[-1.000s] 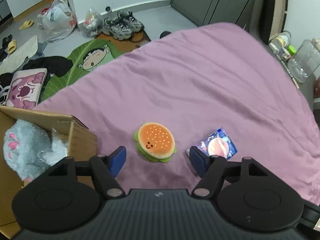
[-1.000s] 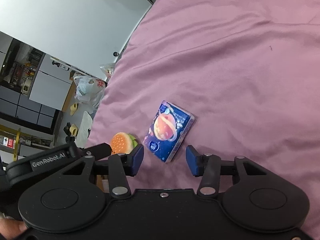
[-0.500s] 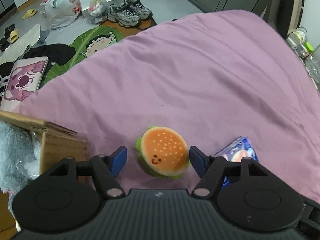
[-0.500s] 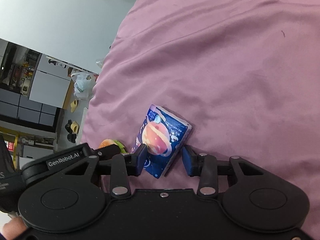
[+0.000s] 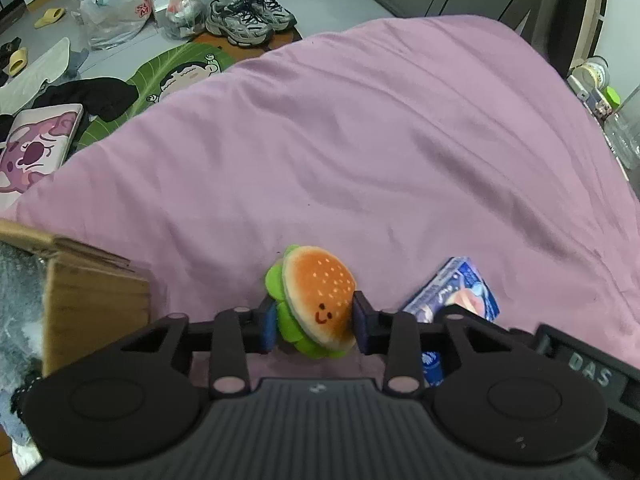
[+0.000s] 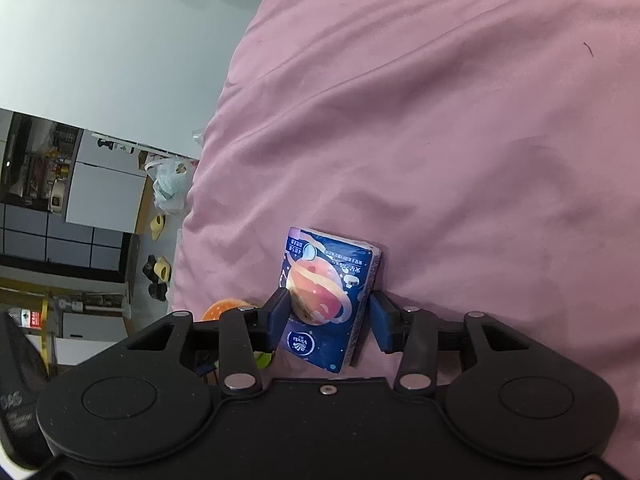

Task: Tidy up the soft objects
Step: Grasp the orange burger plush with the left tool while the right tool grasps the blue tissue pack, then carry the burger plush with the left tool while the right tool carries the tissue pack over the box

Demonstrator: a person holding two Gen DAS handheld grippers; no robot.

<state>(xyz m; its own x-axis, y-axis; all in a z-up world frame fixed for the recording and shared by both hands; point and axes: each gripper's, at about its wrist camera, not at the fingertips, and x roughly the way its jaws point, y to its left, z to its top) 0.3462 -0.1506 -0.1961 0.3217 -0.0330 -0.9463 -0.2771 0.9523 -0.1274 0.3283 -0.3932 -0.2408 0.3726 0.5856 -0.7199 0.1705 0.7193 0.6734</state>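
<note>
A small burger plush [image 5: 320,300] with a smiley face sits tilted on the pink bedspread [image 5: 360,140]. My left gripper [image 5: 314,326] is closing, and its blue pads press on both sides of the plush. Just right of it lies a dark blue tissue pack [image 5: 460,292] with a planet print. In the right wrist view my right gripper [image 6: 328,316] straddles that tissue pack [image 6: 332,272]. Both pads touch the pack's sides while the jaws ease slightly open. The burger plush [image 6: 224,308] peeks out at the left, behind the right gripper's left finger.
A cardboard box [image 5: 92,292] stands on the bed at the left with a grey fluffy plush [image 5: 16,300] inside. Beyond the bed's far edge the floor holds sneakers [image 5: 248,20], plastic bags [image 5: 112,4] and a cartoon mat [image 5: 180,76]. Bottles [image 5: 624,136] stand at the right.
My left gripper came down over the burger plush and its jaws closed onto it, tilting it. My right gripper dropped around the tissue pack, pads now at its sides.
</note>
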